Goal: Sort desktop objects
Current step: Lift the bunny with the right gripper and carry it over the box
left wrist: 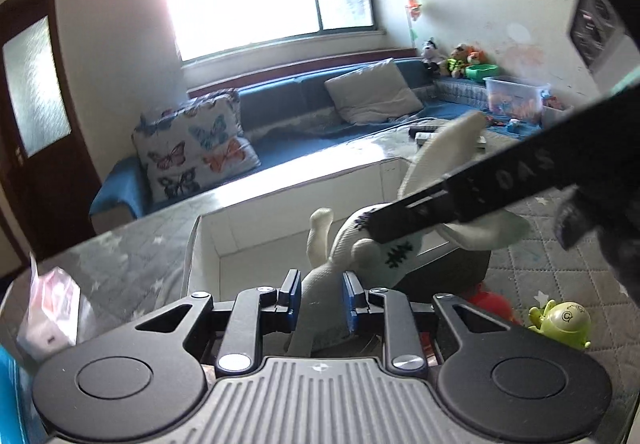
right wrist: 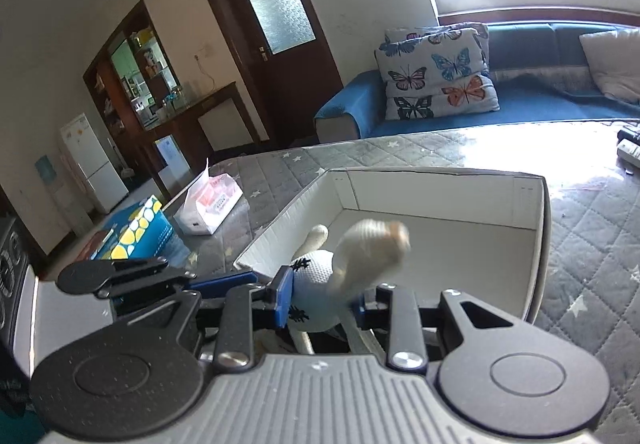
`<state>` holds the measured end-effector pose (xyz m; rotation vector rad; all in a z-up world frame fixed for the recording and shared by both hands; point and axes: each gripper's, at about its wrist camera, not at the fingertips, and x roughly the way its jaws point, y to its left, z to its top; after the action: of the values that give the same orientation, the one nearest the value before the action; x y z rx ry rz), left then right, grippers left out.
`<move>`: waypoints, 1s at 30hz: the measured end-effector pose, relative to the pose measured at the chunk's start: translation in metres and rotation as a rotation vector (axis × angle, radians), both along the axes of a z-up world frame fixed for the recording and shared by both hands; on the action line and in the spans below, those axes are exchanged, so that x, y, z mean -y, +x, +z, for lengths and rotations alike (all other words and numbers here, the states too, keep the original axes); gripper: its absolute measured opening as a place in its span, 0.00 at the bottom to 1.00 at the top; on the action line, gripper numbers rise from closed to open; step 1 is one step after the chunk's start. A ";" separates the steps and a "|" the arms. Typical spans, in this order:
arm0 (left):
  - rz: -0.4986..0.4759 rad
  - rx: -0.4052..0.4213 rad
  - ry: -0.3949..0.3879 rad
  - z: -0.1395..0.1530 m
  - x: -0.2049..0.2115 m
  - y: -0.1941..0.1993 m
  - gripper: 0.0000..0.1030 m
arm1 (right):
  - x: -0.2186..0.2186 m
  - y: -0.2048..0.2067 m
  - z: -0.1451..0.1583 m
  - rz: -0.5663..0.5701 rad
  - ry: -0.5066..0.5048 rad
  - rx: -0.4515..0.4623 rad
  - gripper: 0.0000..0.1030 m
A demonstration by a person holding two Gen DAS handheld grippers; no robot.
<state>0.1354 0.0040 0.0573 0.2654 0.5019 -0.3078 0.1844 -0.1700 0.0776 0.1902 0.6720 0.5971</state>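
A white knitted plush toy with black stitch marks (left wrist: 360, 252) hangs over the near edge of an open white cardboard box (left wrist: 224, 240). My left gripper (left wrist: 322, 302) is shut on the toy's lower body. My right gripper (right wrist: 320, 302) is shut on the same toy (right wrist: 316, 276), whose long ear (right wrist: 372, 244) sticks up over the box (right wrist: 532, 212). The right gripper's black finger (left wrist: 480, 196) crosses the left wrist view over the toy. The left gripper (right wrist: 120, 272) shows at the left of the right wrist view.
The box sits on a grey quilted star-pattern table cover (right wrist: 592, 212). A green alien toy (left wrist: 564, 320) and a red object (left wrist: 492, 304) lie right of the box. A tissue pack (right wrist: 208, 204) and a blue box (right wrist: 136, 232) lie left. Remotes (left wrist: 424, 134) lie at the far edge.
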 end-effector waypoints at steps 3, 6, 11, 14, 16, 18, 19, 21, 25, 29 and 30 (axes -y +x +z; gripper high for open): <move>-0.032 0.000 0.011 0.000 0.002 0.000 0.24 | 0.002 0.007 0.001 -0.002 0.008 -0.009 0.29; -0.078 0.013 0.035 -0.001 0.008 -0.003 0.29 | 0.003 0.012 0.001 -0.001 0.022 -0.017 0.29; -0.028 0.002 0.081 -0.012 0.006 0.003 0.29 | 0.002 0.025 0.003 -0.022 0.033 -0.037 0.29; -0.010 -0.013 0.091 -0.018 -0.002 0.006 0.29 | 0.002 0.034 0.002 -0.040 0.039 -0.058 0.29; 0.005 -0.026 0.092 -0.023 -0.007 0.008 0.29 | 0.002 0.039 0.000 -0.048 0.036 -0.067 0.29; 0.021 -0.033 0.093 -0.026 -0.010 0.009 0.29 | 0.001 0.045 -0.001 -0.056 0.032 -0.076 0.29; 0.028 -0.036 0.090 -0.027 -0.010 0.010 0.29 | 0.000 0.048 -0.001 -0.058 0.030 -0.081 0.29; 0.031 -0.036 0.085 -0.028 -0.010 0.013 0.29 | 0.000 0.054 -0.004 -0.066 0.032 -0.094 0.29; 0.013 -0.005 0.119 -0.030 -0.001 0.012 0.29 | 0.001 0.069 -0.009 -0.076 0.046 -0.142 0.29; 0.030 -0.018 0.081 -0.023 -0.005 0.019 0.23 | 0.003 0.077 -0.012 -0.082 0.069 -0.173 0.28; 0.039 -0.022 0.062 -0.019 -0.007 0.023 0.21 | 0.005 0.078 -0.011 -0.086 0.081 -0.174 0.28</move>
<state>0.1580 0.0113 0.0385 0.3119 0.5387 -0.2579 0.2625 -0.1748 0.0670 0.3484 0.8036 0.5290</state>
